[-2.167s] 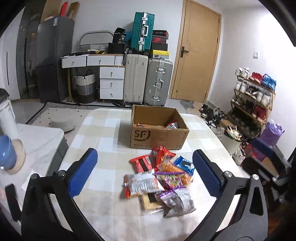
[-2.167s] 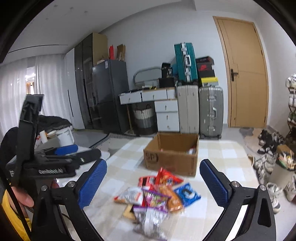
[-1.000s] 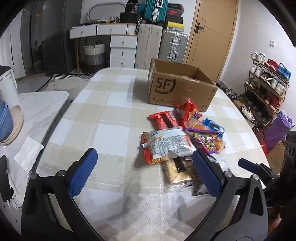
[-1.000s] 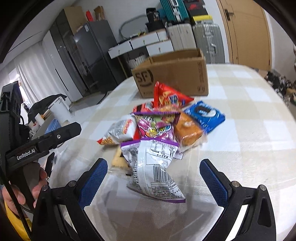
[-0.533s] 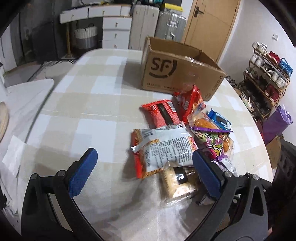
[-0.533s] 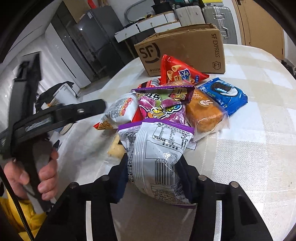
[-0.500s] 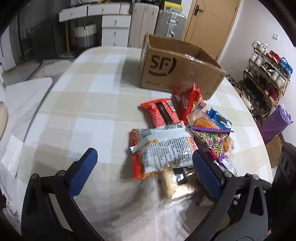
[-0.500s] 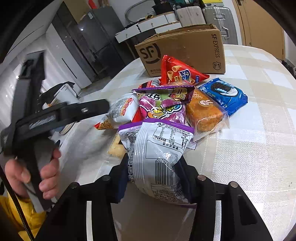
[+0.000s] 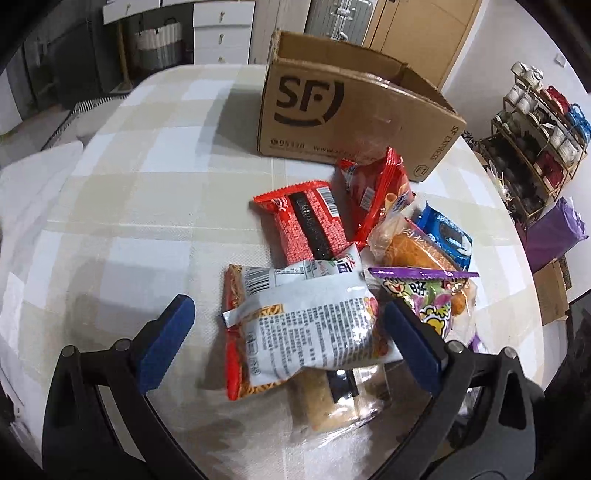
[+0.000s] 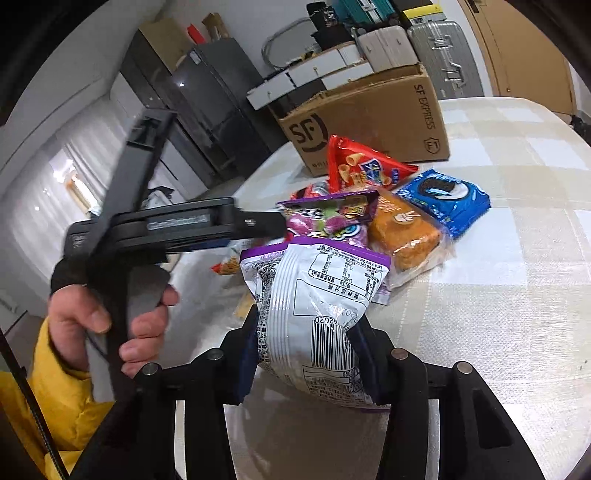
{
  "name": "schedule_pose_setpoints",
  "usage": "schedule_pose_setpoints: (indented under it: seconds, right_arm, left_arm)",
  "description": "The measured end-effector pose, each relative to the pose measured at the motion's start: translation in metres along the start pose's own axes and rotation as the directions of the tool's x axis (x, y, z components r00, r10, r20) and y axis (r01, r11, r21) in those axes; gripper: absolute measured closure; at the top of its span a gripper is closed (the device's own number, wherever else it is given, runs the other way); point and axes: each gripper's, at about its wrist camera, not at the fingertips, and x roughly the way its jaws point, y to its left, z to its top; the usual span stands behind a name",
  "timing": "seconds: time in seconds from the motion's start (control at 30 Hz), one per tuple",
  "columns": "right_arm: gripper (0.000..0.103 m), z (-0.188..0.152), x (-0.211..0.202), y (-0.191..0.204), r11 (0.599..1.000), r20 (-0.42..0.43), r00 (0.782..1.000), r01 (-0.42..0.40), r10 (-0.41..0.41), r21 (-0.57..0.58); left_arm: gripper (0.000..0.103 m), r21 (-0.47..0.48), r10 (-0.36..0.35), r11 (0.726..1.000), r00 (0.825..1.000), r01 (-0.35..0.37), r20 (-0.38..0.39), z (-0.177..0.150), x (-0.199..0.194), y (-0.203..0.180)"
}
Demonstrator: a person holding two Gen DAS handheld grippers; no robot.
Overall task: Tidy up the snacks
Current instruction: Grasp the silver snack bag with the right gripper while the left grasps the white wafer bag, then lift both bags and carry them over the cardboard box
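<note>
A pile of snack packets lies on the checked table in front of an open SF cardboard box (image 9: 354,110). My left gripper (image 9: 291,336) is open, its blue pads on either side of a white and red noodle packet (image 9: 314,328). Beyond it lie a red packet (image 9: 306,221), a red chips bag (image 9: 376,188), an orange cake (image 9: 413,247), a blue cookie pack (image 9: 447,236) and a purple candy bag (image 9: 428,295). My right gripper (image 10: 306,350) is shut on a white and purple snack bag (image 10: 314,306). The box (image 10: 369,122) stands behind the pile.
The left gripper's body and the hand holding it (image 10: 110,325) fill the left of the right wrist view. A shoe rack (image 9: 539,118) stands right of the table. Drawers and suitcases (image 9: 332,18) line the far wall. Bare tablecloth (image 9: 129,221) lies left of the pile.
My left gripper has moved down over the noodle packet, still open. My right gripper shut on the white and purple bag and now holds it tilted, raised a little.
</note>
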Motion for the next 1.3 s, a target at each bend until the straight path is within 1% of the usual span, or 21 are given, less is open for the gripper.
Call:
schedule_pose_setpoints:
  seconds: [0.07,0.13,0.17,0.2,0.23,0.27,0.3,0.4,0.57,0.73,0.9,1.07,1.17,1.3]
  right_arm:
    - [0.057,-0.001,-0.003,0.002,1.000,0.010,1.000,-0.009,0.009,-0.008]
    - [0.057,-0.002,-0.005,0.003,1.000,0.017,1.000,-0.026,0.026,-0.013]
    - [0.057,-0.002,-0.005,0.004,0.999,0.021,0.999,-0.030,0.030,-0.013]
    - [0.057,-0.002,-0.006,0.004,0.999,0.020,0.999,-0.040,0.040,-0.011]
    - [0.057,-0.001,-0.006,0.003,0.999,0.020,0.999,-0.043,0.043,-0.008]
    - [0.057,-0.002,-0.007,0.003,0.999,0.023,0.999,-0.043,0.043,-0.002]
    - [0.057,-0.001,-0.007,0.001,0.999,0.028,0.999,-0.047,0.046,0.005]
    - [0.056,-0.002,-0.011,-0.002,0.998,0.045,0.998,-0.051,0.050,0.023]
    - [0.057,-0.003,-0.017,0.002,0.999,0.059,0.998,-0.031,0.030,0.013]
    - [0.057,-0.003,-0.025,0.006,1.000,0.073,0.997,-0.006,0.006,0.007]
    - [0.056,0.007,-0.043,0.013,1.000,0.123,0.992,0.015,-0.013,-0.009]
    - [0.057,0.020,-0.060,0.024,0.999,0.165,0.986,0.024,-0.019,-0.032]
    - [0.057,0.032,-0.072,0.032,0.998,0.194,0.981,0.040,-0.029,-0.051]
    - [0.057,0.048,-0.085,0.039,0.998,0.227,0.973,0.043,-0.029,-0.056]
  left_arm:
    - [0.001,-0.011,-0.005,1.000,1.000,0.005,-0.009,0.001,0.004,0.001]
    - [0.003,-0.024,-0.021,0.999,1.000,0.021,-0.013,0.000,0.005,0.003]
    - [0.009,-0.033,-0.041,0.999,0.999,0.041,-0.017,0.000,0.006,0.004]
    - [0.018,-0.038,-0.057,0.998,0.998,0.056,-0.022,-0.001,0.006,0.005]
    - [0.020,-0.041,-0.060,0.997,0.998,0.059,-0.024,-0.002,0.006,0.006]
    - [0.026,-0.041,-0.063,0.997,0.998,0.063,-0.019,-0.003,0.004,0.007]
    - [0.040,-0.033,-0.070,0.997,0.997,0.069,-0.012,-0.004,0.002,0.007]
    - [0.047,0.002,-0.077,0.997,0.997,0.077,0.004,-0.008,-0.006,0.006]
    - [0.051,0.006,-0.092,0.996,0.995,0.092,0.033,-0.016,-0.020,0.011]
    - [0.051,0.001,-0.093,0.996,0.994,0.093,0.058,-0.026,-0.037,0.021]
    - [0.051,0.001,-0.111,0.994,0.988,0.112,0.106,-0.035,-0.064,0.030]
    - [0.051,0.024,-0.143,0.990,0.973,0.141,0.180,-0.039,-0.100,0.028]
    - [0.051,0.045,-0.162,0.987,0.960,0.156,0.229,-0.040,-0.124,0.026]
    - [0.051,0.066,-0.192,0.981,0.943,0.181,0.274,-0.041,-0.149,0.021]
